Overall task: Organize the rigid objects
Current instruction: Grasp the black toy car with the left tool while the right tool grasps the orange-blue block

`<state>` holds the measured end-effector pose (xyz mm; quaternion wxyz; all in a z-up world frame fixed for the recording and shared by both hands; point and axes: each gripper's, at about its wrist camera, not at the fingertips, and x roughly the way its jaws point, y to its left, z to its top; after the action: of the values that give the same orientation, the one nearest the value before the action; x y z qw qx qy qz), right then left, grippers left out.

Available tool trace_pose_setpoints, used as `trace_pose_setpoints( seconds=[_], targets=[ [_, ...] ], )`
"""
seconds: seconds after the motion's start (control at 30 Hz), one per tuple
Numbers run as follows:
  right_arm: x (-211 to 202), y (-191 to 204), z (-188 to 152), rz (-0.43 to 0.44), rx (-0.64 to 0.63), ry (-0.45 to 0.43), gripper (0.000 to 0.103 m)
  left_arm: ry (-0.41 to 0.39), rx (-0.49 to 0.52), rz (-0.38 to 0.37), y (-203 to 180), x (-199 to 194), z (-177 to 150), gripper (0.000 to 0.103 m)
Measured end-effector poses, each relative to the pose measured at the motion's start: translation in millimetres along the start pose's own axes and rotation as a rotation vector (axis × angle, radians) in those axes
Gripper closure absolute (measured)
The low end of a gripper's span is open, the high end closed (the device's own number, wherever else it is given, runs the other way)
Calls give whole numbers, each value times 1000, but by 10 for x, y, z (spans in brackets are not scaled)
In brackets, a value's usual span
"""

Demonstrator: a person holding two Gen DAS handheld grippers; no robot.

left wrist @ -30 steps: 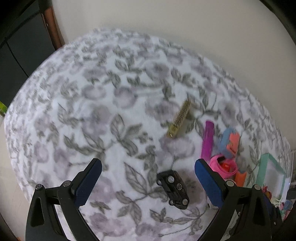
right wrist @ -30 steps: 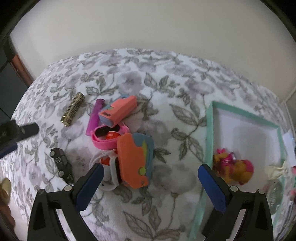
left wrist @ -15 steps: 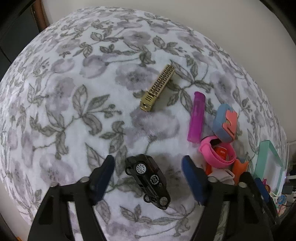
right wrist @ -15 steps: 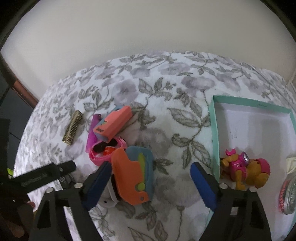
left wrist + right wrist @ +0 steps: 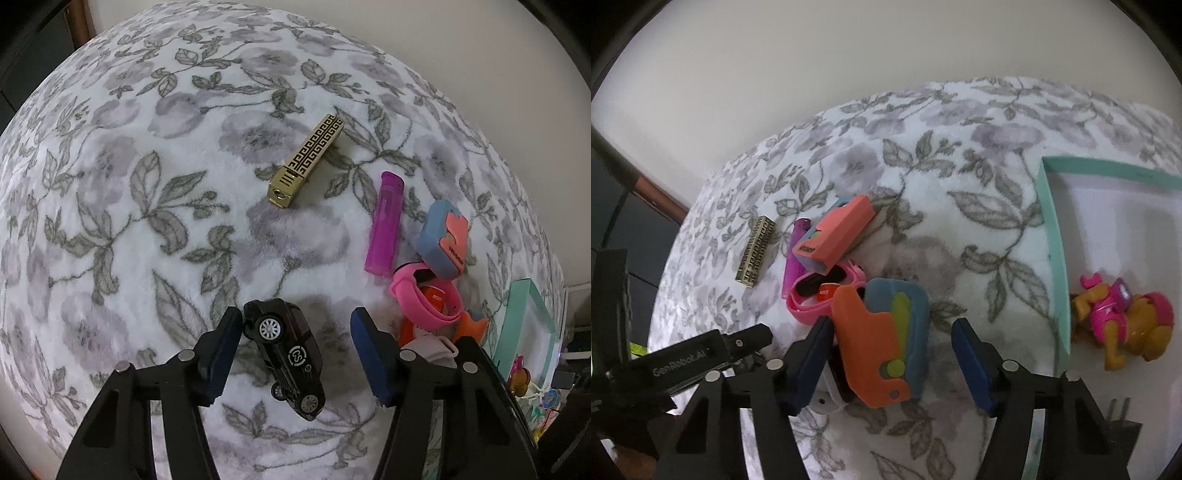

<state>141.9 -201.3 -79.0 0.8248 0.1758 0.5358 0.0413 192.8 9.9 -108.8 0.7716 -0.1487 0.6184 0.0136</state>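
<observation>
1. The left gripper is pointing steeply down at the floral blanket, its jaws closing around a black toy car that is lying on its side between them. The left pad is touching the car's front end or sitting just beside it; the right pad is standing clear, so the car is not being clamped.
2. The right gripper is also tilting downward, its jaws closing on either side of an orange-and-blue toy. The left pad is sitting right at the toy's orange edge, while the right pad is standing apart from its blue side; nothing is being squeezed.
3. In the right wrist view, the left gripper's black body is showing at the lower left, bearing the white lettering "GenRoboL.AI" as far as it can be read.
4. The car's door is carrying a round white emblem reading "CS".
5. A salmon-and-blue block is leaning on a pink band; its dark label is too small to read. A purple tube and a gold patterned bar are lying nearby.
6. A mint-rimmed tray is sitting on the right, holding a pink-and-tan toy figure.
</observation>
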Motion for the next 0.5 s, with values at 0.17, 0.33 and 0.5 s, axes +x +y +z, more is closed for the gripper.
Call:
trace_pose_setpoints(
  seconds=[0.17,0.33,0.5],
  targets=[
    [60,-109,-23,43,61,7,40,-2,-1,12,9,-2,-17,48],
    [72,-99,-26,-6,44,7,56,-5,-18,17,19,0,-27,52],
    [81,-100,-16,-9,40,11,59,-16,-28,15,40,-28,-27,63]
  ],
)
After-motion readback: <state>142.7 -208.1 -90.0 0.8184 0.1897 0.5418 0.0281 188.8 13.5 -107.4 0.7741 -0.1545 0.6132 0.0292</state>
